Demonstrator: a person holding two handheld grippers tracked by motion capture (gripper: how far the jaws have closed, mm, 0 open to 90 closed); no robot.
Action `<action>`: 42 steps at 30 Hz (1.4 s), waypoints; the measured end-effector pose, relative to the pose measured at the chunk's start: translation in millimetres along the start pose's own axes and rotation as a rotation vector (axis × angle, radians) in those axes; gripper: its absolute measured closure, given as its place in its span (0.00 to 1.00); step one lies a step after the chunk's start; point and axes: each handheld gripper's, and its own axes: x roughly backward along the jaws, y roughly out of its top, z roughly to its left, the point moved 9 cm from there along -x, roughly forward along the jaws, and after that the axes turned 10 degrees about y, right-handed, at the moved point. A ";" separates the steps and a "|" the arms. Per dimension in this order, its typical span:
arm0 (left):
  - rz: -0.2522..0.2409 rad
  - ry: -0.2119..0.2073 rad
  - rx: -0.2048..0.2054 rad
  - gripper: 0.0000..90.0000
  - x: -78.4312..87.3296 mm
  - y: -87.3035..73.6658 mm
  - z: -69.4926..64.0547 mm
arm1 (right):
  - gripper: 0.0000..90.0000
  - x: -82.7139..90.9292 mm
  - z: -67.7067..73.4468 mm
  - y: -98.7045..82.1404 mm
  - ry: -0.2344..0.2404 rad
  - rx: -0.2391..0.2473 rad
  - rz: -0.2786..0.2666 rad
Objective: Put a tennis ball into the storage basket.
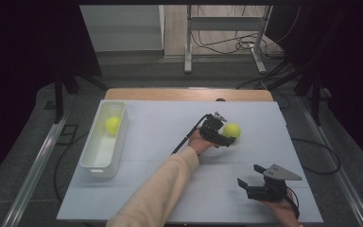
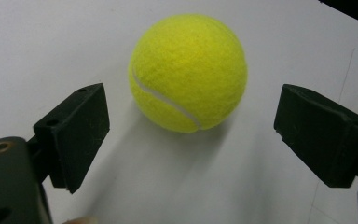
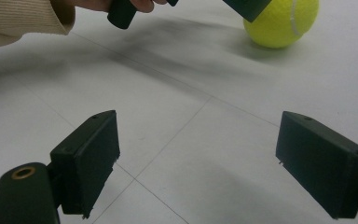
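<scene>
A yellow tennis ball (image 1: 232, 130) lies on the white table right of centre. My left gripper (image 1: 226, 134) hovers just left of it, jaws spread wide. In the left gripper view the ball (image 2: 189, 72) sits just beyond the open gripper (image 2: 193, 135), and neither pad touches it. A second tennis ball (image 1: 112, 124) rests inside the white bin (image 1: 90, 156) at the left. My right gripper (image 1: 249, 177) stands open near the table's front right edge with nothing between its jaws (image 3: 198, 168). In the right gripper view the ball (image 3: 282, 21) lies far ahead.
The white table surface (image 1: 160, 137) spreads between the bin and the hands. A sleeved forearm (image 1: 158, 189) crosses the front middle. Cables and a metal stand (image 1: 227, 42) are on the floor beyond the table's far edge.
</scene>
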 end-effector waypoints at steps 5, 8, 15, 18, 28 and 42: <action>0.003 0.001 0.001 0.12 -2.8 1.1 0.4 | 0.16 0.1 -0.1 0.0 -0.001 0.000 -0.001; 0.004 -0.001 0.003 0.12 -4.3 2.0 0.0 | 0.16 0.2 0.2 -0.1 0.000 0.001 0.000; 0.005 -0.004 0.003 0.12 -9.9 5.7 -2.5 | 0.16 0.2 -0.1 0.1 0.001 0.002 -0.001; 0.005 -0.007 0.003 0.12 -12.8 7.6 -3.5 | 0.16 0.3 -0.2 0.0 0.001 0.001 -0.001; 0.017 -0.009 0.007 0.13 -21.7 10.5 -5.7 | 0.16 1.2 -0.2 0.2 0.004 -0.002 -0.006; 0.018 0.008 0.001 0.28 -23.3 11.8 -3.8 | 0.16 2.0 -0.2 0.1 0.004 -0.001 -0.005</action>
